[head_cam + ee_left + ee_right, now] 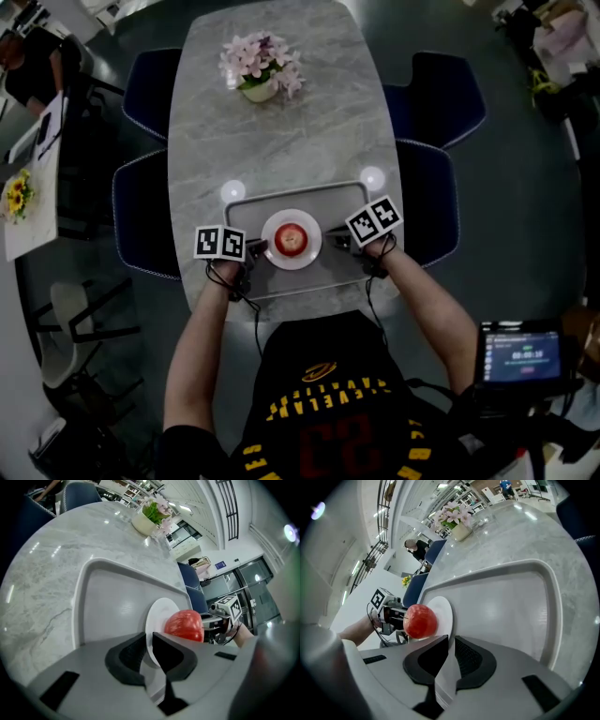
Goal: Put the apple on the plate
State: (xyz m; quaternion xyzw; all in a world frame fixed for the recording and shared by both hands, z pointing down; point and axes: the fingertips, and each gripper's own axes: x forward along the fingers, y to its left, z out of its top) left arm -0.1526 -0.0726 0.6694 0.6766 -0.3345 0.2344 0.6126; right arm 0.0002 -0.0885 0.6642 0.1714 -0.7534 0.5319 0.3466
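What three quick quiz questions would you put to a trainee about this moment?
1. True or false: the apple lies on the plate.
2. Pick one: the left tool is shut on A) the apple, B) the plate's rim, C) the flower pot.
3. Short answer: what grey thing lies under the plate?
Key: 1 true; 2 B; 3 the tray.
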